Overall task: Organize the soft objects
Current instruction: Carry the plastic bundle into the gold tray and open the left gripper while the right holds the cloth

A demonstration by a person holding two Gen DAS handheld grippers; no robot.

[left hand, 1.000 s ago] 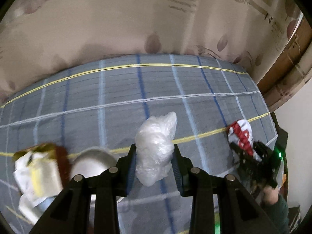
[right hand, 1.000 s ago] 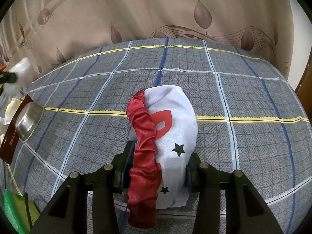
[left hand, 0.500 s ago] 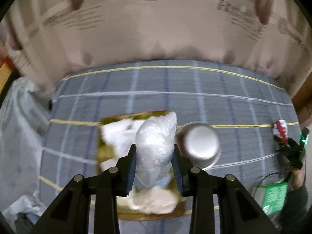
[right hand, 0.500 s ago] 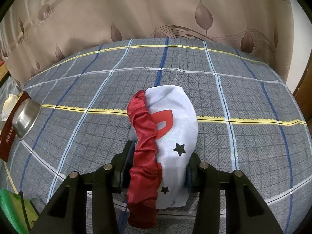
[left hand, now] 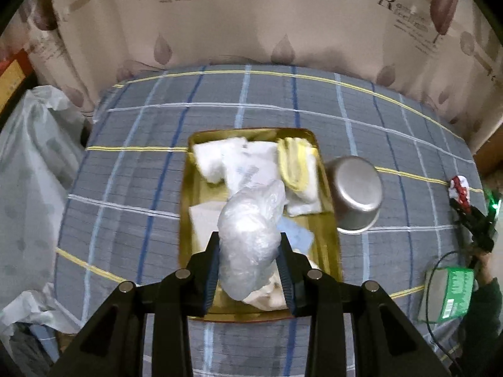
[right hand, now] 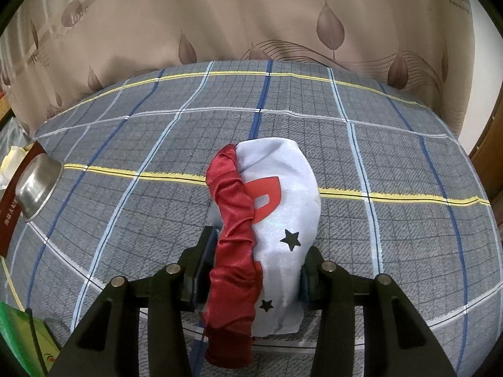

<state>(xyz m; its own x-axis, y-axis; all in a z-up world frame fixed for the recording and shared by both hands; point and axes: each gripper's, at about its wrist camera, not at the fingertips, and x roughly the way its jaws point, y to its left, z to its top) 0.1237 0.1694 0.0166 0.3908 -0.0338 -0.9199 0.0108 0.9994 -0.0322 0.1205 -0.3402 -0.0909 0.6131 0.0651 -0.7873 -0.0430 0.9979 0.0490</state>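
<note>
Bag (left hand: 250, 238) clear, crumpled (plastic); cloth (right hand: 267, 226) red-white, starred.

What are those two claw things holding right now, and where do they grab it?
The left gripper pinches a crumpled clear plastic bag around its lower half; the right gripper squeezes a red-and-white cloth across its lower middle.

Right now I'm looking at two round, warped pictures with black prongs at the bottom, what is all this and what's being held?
No robot here: a person holds a pair of hand-held tongs in each hand, and a fisheye camera on each looks along its prongs. In the left-hand view, the left tongs grip a crumpled clear plastic bag above a gold tray of white and yellow soft items. An upturned steel bowl sits beside the tray on a grey plaid cloth. In the right-hand view, the right tongs grip a red and white satin cloth with stars over the same plaid cloth.
</note>
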